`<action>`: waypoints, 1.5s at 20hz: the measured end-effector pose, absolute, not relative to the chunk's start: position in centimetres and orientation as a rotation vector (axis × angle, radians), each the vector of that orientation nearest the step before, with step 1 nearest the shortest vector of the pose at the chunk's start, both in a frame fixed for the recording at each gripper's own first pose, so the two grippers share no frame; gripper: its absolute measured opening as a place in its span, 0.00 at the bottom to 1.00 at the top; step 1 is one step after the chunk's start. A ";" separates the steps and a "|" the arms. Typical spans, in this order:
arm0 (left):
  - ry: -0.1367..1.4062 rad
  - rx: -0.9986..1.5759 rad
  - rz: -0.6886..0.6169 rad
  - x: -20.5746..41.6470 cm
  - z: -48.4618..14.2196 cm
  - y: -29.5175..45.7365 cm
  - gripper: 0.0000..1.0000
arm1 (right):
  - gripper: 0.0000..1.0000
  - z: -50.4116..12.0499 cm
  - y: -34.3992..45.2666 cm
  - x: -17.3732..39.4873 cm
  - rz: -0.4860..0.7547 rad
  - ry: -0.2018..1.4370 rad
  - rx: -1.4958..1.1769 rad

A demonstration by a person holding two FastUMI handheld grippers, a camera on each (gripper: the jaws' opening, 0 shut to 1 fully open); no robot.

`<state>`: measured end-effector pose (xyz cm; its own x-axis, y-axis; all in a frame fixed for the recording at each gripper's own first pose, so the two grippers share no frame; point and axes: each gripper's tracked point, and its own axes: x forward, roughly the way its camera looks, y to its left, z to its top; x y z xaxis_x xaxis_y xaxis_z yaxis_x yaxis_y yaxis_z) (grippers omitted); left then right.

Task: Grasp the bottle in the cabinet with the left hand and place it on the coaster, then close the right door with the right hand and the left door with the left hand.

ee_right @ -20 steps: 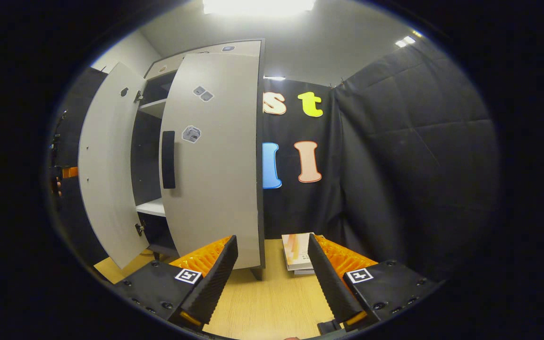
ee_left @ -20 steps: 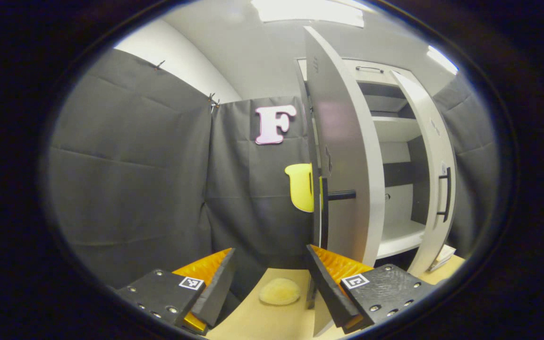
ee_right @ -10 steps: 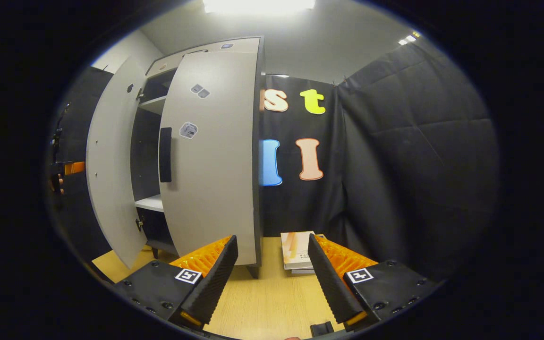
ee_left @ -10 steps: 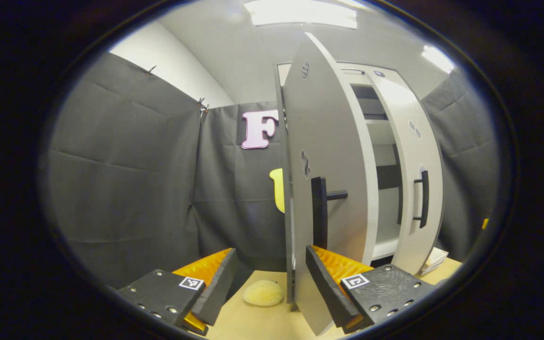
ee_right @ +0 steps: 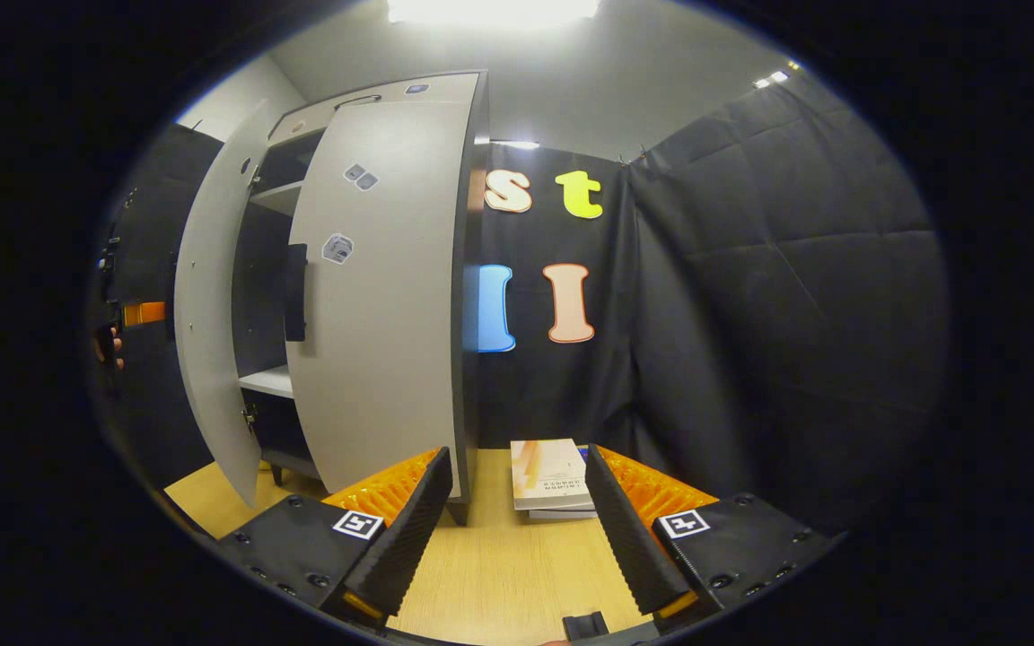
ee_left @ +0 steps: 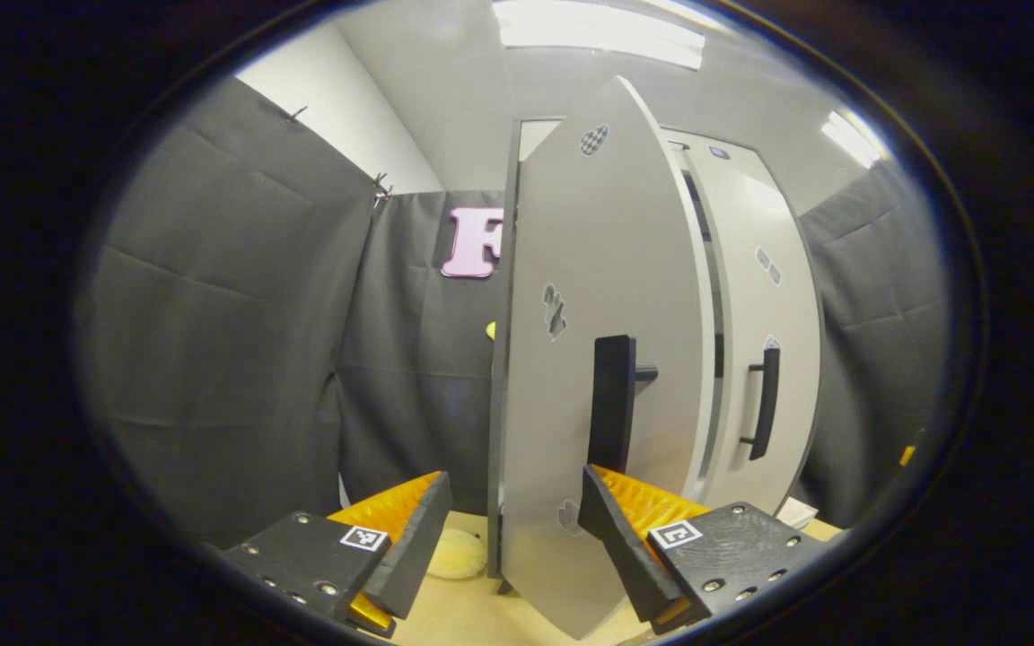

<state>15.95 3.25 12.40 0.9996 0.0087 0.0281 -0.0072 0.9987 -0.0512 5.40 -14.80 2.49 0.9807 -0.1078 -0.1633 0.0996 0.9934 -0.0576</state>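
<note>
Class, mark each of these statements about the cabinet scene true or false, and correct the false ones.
1. Both cabinet doors are fully shut. False: the left door is ajar, with a gap showing the shelf inside.
2. The left gripper is open. True.
3. The right gripper is clamped on a door handle. False: it is open, holding nothing.
4. Books lie on the table beside the cabinet. True.
5. Each door has a dark handle. True.
</note>
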 end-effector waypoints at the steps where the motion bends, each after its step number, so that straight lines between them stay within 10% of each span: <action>1: -0.025 -0.048 0.001 16.2 12.1 2.5 0.92 | 0.95 2.5 -15.0 5.0 -0.111 0.170 -0.046; 15: -0.046 -0.021 -0.073 20.0 12.0 -4.4 0.92 | 0.95 1.9 -16.6 2.4 -0.142 0.191 -0.045; 30: -0.045 0.046 -0.006 8.4 11.6 2.5 0.91 | 0.95 6.5 -9.5 2.0 0.011 0.066 -0.007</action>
